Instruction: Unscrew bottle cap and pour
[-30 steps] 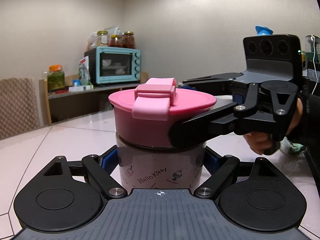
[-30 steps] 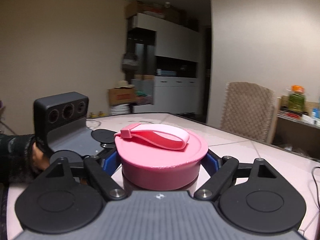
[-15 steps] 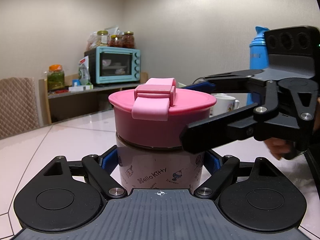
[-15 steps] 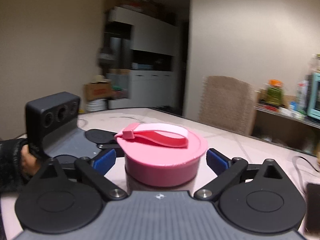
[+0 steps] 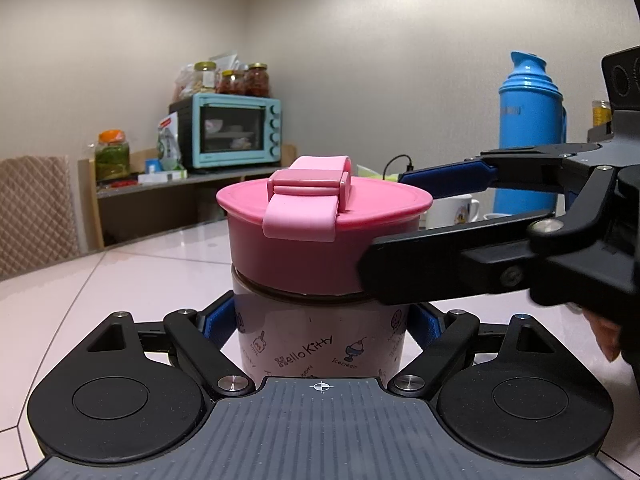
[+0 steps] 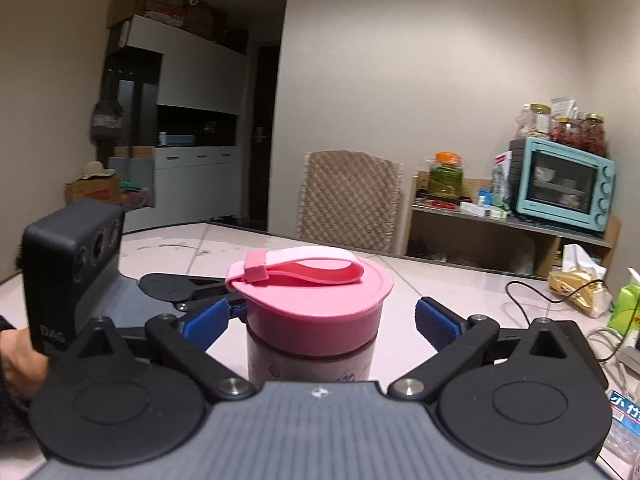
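A white Hello Kitty bottle point(image 5: 320, 344) with a wide pink cap point(image 5: 316, 240) and a pink strap stands on the table. My left gripper point(image 5: 322, 320) is shut on the bottle's body, below the cap. In the right wrist view the cap point(image 6: 312, 300) sits between the blue pads of my right gripper point(image 6: 320, 316), which is open, with gaps on both sides of the cap. The right gripper also shows in the left wrist view point(image 5: 400, 224), its fingers on either side of the cap.
A blue thermos point(image 5: 528, 136) and a white mug point(image 5: 454, 208) stand behind on the right. A teal toaster oven point(image 5: 232, 132) and jars sit on a shelf. A chair point(image 6: 348, 200), a cable point(image 6: 532, 292), snack bags point(image 6: 580, 280) and cartons lie around the table.
My right gripper has opened off the pink cap and swung round to the right of the bottle. My left gripper and the bottle have stayed still.
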A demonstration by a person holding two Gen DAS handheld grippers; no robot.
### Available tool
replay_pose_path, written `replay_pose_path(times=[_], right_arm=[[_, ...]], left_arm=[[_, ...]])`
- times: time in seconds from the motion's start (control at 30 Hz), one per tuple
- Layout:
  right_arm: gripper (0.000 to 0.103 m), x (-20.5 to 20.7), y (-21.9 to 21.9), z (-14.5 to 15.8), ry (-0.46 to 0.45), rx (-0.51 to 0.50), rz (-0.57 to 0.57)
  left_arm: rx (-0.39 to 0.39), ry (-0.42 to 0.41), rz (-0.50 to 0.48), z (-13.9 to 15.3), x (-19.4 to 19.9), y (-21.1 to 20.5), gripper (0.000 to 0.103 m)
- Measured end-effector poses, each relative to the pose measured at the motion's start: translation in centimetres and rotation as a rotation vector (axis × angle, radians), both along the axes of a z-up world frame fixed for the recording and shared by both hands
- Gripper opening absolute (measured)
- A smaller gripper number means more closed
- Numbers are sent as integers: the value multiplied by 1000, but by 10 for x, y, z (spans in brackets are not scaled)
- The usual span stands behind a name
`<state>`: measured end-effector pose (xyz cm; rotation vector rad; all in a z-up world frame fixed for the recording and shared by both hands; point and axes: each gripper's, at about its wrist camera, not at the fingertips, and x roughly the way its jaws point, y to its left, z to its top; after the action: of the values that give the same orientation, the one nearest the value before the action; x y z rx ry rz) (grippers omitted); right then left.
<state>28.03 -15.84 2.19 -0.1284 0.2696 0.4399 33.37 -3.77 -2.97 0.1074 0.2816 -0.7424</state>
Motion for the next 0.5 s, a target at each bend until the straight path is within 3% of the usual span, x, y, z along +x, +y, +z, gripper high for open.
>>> replay_pose_path(times=[0.5], right_arm=[[100,8,22,-12,0,4,-94]], left_arm=[[0,0,0,-1,-1,0,89]])
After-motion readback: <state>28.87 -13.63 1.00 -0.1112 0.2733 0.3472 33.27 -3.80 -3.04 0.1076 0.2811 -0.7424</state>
